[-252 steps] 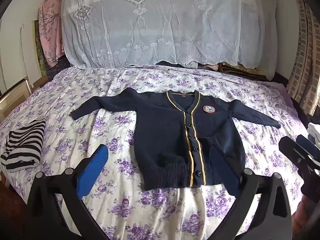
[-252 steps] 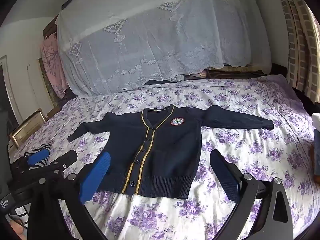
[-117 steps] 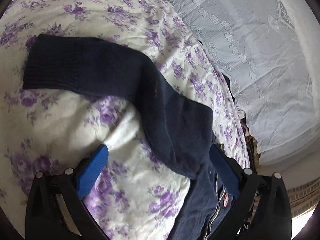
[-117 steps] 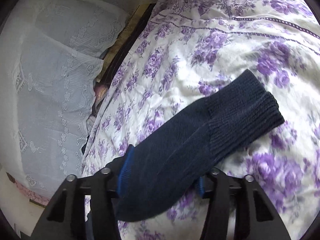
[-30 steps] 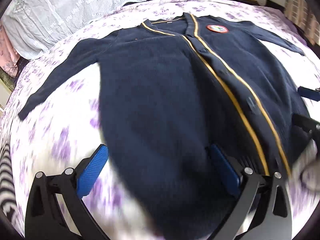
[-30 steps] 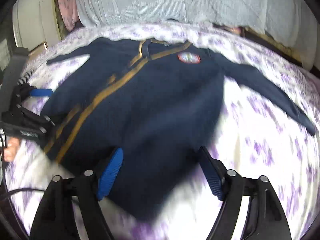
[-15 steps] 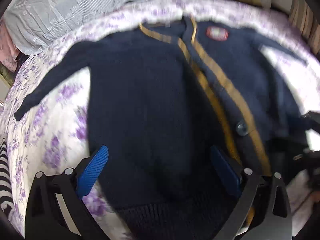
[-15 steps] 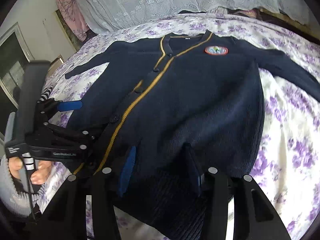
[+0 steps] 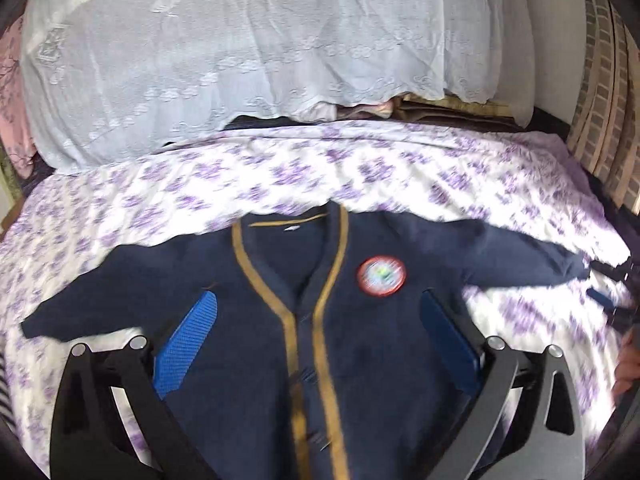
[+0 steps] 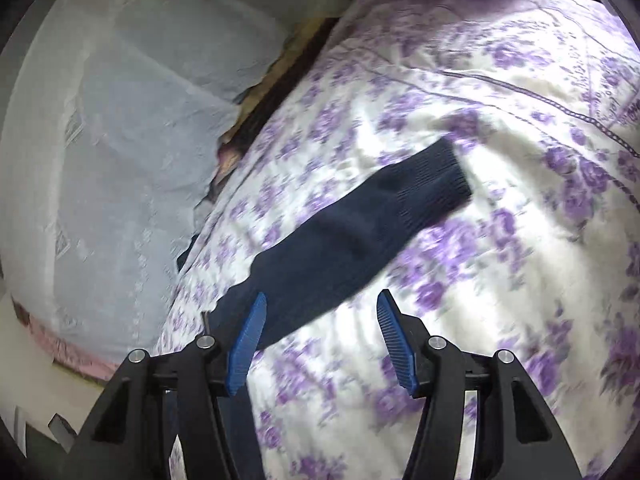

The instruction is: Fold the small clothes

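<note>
Right gripper (image 10: 320, 336), jaws apart and just reopening, empty, approaches the cardigan (image 9: 320, 340) sleeve (image 10: 360, 224) ahead for folding; left gripper (image 9: 320, 340) hovers apart above the body.

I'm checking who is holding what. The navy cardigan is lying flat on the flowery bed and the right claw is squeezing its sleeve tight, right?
Not quite. The right claw is open, and its blue pads are not pressing the sleeve, which lies on the bed ahead of it, as the right wrist view shows. The navy cardigan does lie flat there.
</note>
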Motion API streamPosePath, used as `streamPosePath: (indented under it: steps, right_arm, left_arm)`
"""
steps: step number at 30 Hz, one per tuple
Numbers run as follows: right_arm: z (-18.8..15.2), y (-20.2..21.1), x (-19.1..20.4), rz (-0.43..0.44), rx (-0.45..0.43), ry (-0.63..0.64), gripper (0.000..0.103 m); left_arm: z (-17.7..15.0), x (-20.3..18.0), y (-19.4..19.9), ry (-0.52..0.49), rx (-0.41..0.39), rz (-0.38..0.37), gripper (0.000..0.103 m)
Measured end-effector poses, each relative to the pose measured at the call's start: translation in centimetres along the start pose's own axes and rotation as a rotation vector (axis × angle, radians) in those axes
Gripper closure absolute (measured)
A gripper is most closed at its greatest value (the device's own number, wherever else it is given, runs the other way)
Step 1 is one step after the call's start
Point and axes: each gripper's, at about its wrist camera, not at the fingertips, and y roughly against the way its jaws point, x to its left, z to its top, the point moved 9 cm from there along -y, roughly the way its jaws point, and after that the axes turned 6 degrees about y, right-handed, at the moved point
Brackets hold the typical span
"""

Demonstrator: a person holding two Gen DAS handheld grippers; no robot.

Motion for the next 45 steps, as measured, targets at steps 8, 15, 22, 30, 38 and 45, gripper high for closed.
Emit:
streamPosePath:
  steps: [8, 15, 22, 30, 38, 45]
  right_arm:
    - [1.4, -4.4, -3.3, 0.013, -0.036, -0.276, 0.049]
    - [4.1, -6.6, -5.3, -0.065, -0.167, -0.268, 0.098]
    - [5.8, -4.7, -2.1, -0.036, -0.269, -0.064, 0.096]
    - [5.7, -5.1, -1.1, -0.077, -0.248, 0.021, 0.096]
    - [5.2, -4.8, 7.0, -0.011, -0.234, 0.168, 0.096]
    - [3.1, -6.3, 14.2, 0.016, -0.214, 0.277, 0.096]
  left_arm:
    - [-1.1, -4.6, -12.7, 0.074, 0.231, 0.013, 0.004]
    - [-4.1, -5.3, -16.4, 0.023, 0.268, 0.076, 0.004]
    - [-3.4, -4.4, -14.8, 0.070, 0.244, -0.008, 0.004]
    - [-1.5, 4.2, -9.7, 0.010, 0.193, 0.117, 0.004]
    - [-5.4, 22.1, -7.8, 0.299, 0.194, 0.294, 0.004]
    - [-5.7, 23.8, -8.5, 0.364, 0.225, 0.322, 0.004]
